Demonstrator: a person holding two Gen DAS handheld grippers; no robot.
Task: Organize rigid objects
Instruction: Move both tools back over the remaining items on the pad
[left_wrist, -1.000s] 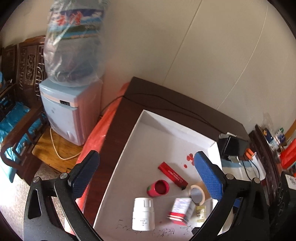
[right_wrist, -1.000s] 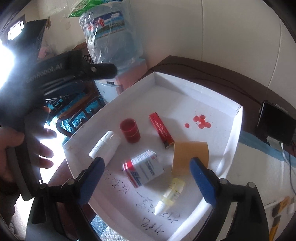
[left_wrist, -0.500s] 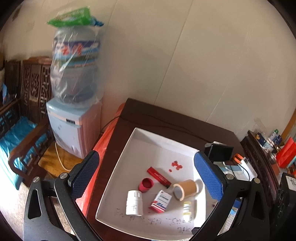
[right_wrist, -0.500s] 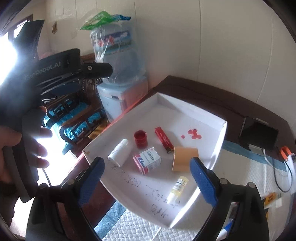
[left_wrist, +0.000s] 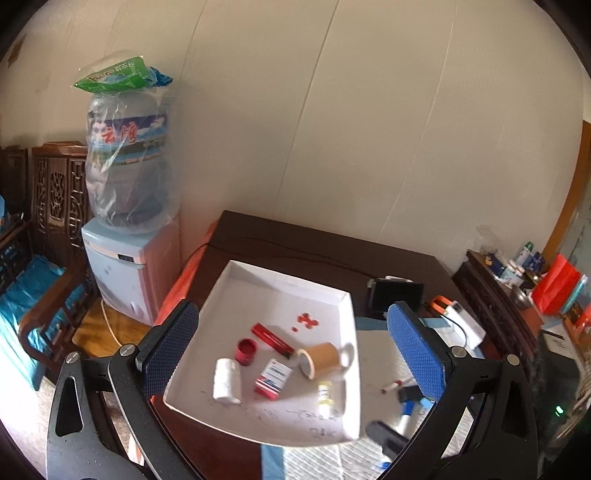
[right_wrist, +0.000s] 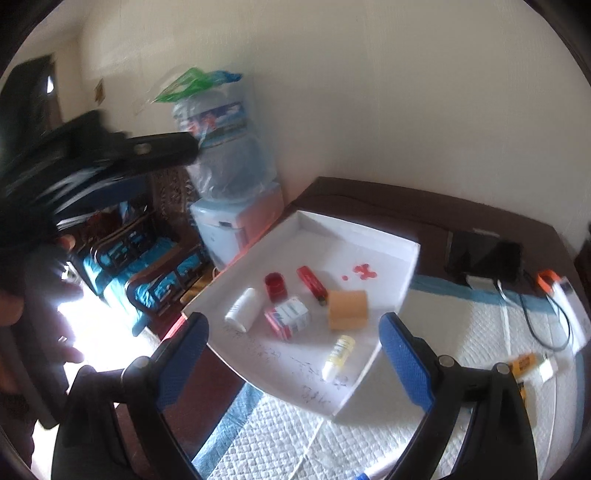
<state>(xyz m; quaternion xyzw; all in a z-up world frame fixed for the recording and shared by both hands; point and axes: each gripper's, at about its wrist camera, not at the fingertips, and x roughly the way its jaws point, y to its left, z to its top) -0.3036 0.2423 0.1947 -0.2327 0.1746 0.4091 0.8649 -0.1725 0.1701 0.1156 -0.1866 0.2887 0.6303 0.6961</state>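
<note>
On desk: white tray (left_wrist: 236, 280), near the left edge.
Tray contents: white bottle (left_wrist: 226, 380), red cap (left_wrist: 246, 350), tape roll (left_wrist: 320, 359).
Left gripper (left_wrist: 291, 345): spread, empty.
Right gripper (right_wrist: 293, 363): spread, empty.

1. The left gripper (left_wrist: 291, 349) has its jaws spread wide, blue textured pads facing each other with nothing between them.
2. It points forward and somewhat downward, its black arms fanning out from the bottom corners of its own view.
3. The right gripper (right_wrist: 293, 356) is likewise spread wide and empty, tilted downward.
4. In the right wrist view the left gripper's black body shows blurred at the left edge, with the person's hand (right_wrist: 55, 295) wrapped around its handle.
</note>
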